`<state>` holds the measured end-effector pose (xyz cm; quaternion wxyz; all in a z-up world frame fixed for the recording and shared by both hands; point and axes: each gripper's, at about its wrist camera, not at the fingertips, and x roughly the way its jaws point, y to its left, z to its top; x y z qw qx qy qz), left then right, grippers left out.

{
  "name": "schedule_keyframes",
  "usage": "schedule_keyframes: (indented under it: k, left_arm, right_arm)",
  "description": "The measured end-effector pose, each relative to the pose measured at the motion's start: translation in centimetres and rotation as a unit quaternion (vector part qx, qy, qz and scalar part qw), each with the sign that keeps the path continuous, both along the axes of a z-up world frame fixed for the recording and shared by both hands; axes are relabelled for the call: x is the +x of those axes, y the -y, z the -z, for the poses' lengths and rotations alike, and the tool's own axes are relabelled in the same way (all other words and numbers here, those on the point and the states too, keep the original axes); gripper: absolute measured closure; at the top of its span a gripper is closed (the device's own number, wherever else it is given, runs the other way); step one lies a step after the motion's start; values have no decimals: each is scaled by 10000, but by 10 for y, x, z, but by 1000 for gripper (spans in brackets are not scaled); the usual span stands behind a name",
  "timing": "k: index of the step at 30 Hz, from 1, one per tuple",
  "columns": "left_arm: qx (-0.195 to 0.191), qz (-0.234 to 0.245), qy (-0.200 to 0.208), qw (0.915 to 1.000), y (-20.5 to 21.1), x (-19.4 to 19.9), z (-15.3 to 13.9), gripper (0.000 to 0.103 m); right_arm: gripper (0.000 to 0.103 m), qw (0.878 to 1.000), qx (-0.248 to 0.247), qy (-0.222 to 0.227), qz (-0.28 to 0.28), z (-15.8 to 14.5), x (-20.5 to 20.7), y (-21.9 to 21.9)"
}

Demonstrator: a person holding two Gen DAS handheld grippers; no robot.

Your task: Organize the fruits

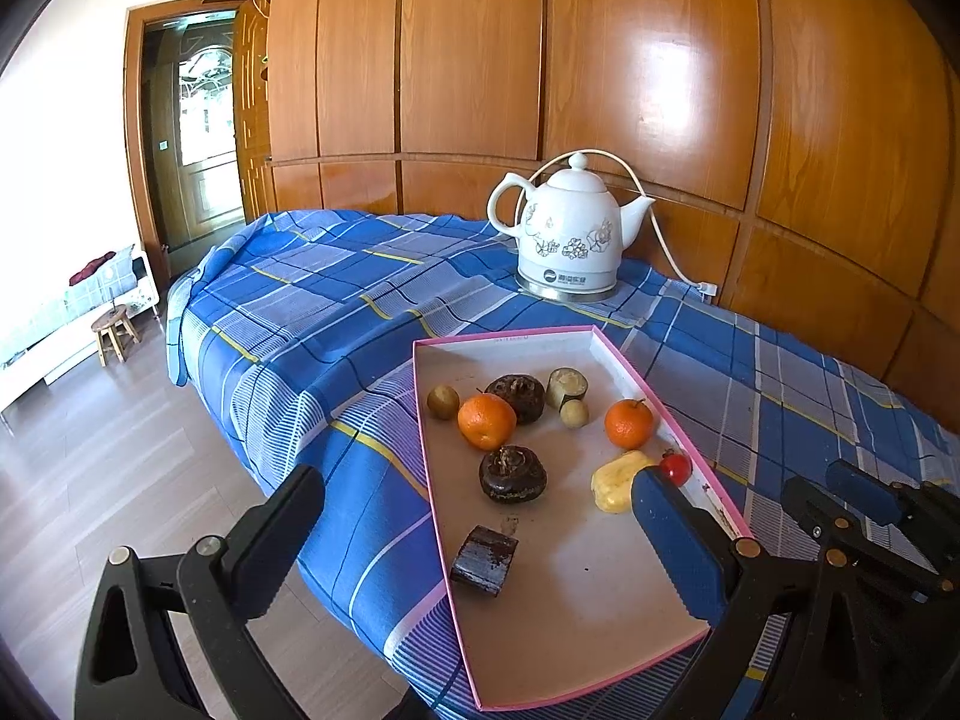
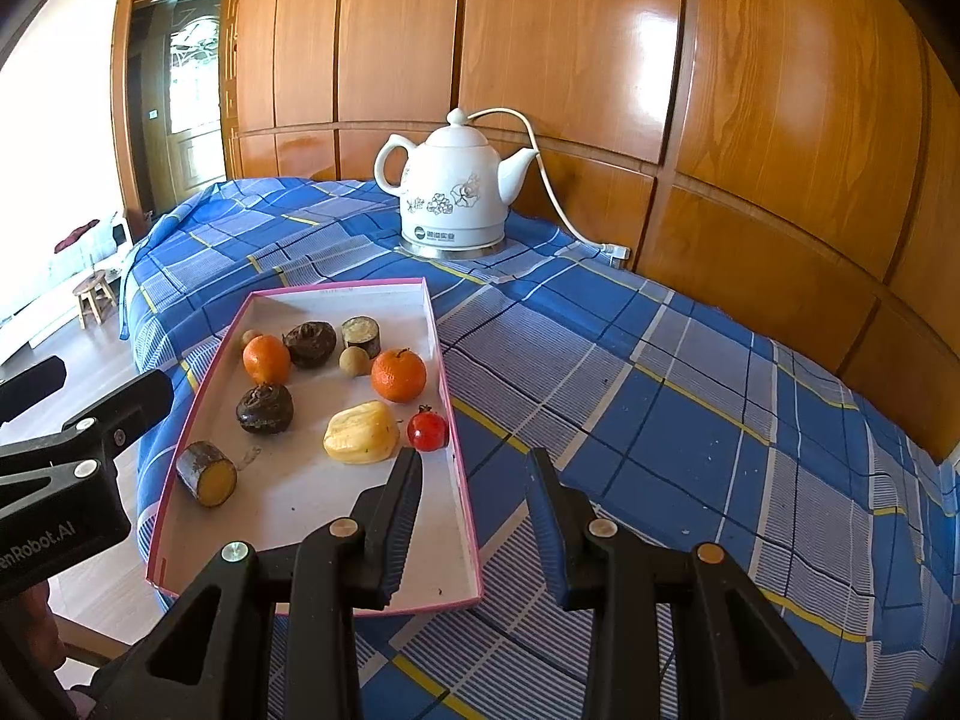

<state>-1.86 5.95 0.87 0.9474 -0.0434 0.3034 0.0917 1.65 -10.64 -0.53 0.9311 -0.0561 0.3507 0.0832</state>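
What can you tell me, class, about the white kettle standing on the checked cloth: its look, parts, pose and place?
The white kettle looks like glazed ceramic, with grey flower prints and a dark logo on its belly. It has a knobbed lid, a loop handle on its left and a spout pointing right. It stands upright on a shiny metal base on the blue checked cloth, beyond the pink-rimmed tray, near the wooden wall. A white cord runs behind it.

Tray: pink rim, white floor. Two oranges: orange. Cherry tomato: red. Carambola piece: pale yellow. Water chestnuts: dark brown. Bedcover: blue plaid, white and yellow lines. Kettle: white, grey floral print. Wall panels: glossy orange-brown.
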Motion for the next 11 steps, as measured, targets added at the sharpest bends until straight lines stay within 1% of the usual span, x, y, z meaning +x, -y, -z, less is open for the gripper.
schedule_keyframes:
  k: [11]
  left_arm:
    - [53,79,-5,10000,3,1,0,1]
  right_arm:
    - [67,10000,58,-29,28,0,1,5]
